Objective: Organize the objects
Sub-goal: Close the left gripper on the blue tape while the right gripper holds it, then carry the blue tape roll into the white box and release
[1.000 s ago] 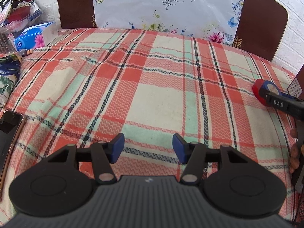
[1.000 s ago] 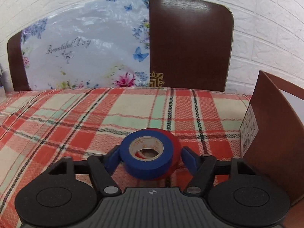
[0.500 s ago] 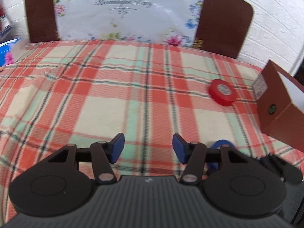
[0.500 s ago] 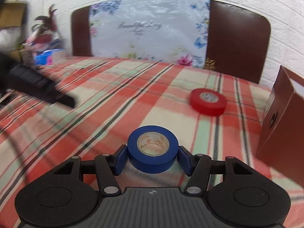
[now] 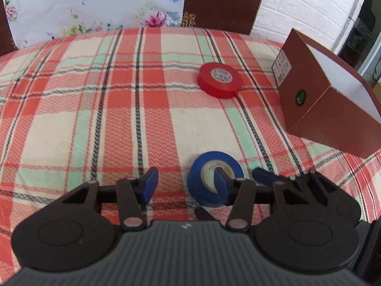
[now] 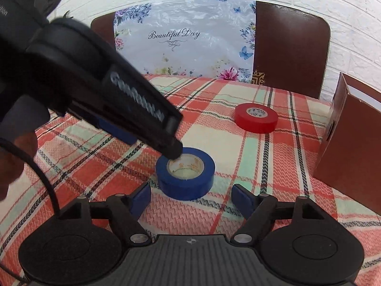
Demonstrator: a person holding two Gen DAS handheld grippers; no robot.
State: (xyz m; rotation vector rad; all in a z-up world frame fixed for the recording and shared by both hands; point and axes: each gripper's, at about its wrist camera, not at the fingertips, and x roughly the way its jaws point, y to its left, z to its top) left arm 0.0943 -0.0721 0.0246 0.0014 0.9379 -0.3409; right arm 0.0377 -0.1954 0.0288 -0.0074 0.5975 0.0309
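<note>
A blue tape roll (image 6: 185, 176) lies flat on the plaid tablecloth; it also shows in the left wrist view (image 5: 209, 178). My right gripper (image 6: 191, 196) is open just behind it, not touching. My left gripper (image 5: 185, 186) is open, with its right finger (image 5: 221, 186) poked into the roll's core and its left finger outside the roll. In the right wrist view that finger (image 6: 171, 147) reaches into the core from the upper left. A red tape roll (image 5: 219, 79) lies flat farther back, also seen in the right wrist view (image 6: 256, 118).
An open brown cardboard box (image 5: 328, 104) with a white inside stands at the right, also in the right wrist view (image 6: 350, 143). Brown chair backs (image 6: 290, 50) and a floral plastic cover (image 6: 185, 40) stand behind the table. A brick wall (image 6: 352, 33) is beyond.
My right gripper has opened and let the blue roll down on the cloth. My left gripper has swung right and put one finger into the roll's core.
</note>
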